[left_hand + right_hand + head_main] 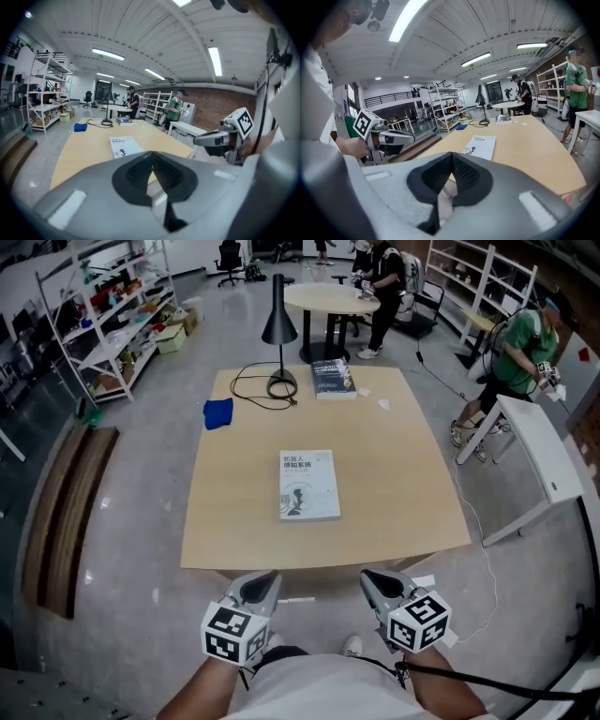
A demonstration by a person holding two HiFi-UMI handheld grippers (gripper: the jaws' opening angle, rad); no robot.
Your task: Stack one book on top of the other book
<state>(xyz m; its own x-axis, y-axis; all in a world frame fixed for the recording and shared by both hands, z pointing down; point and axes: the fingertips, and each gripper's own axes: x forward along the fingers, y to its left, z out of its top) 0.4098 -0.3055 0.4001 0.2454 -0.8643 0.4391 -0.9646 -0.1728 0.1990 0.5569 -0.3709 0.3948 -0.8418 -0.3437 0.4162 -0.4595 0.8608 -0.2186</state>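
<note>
A pale grey book point(308, 484) lies flat in the middle of the wooden table point(234, 521); the same pale book point(124, 146) point(481, 146) shows in both gripper views. A dark book point(333, 377) lies at the table's far edge; this dark book point(124, 120) point(504, 118) is small in the gripper views. My left gripper point(264, 584) and right gripper point(374, 582) hover side by side just short of the table's near edge, both shut and empty. The left gripper point(152, 154) and right gripper point(451, 154) point toward the pale book.
A black desk lamp point(278, 334) with its coiled cable and a blue cloth point(217, 412) sit at the table's far left. Small white scraps point(382, 403) lie at the far right. A white side table point(544, 457) stands to the right, shelving point(103, 315) at the left, people beyond.
</note>
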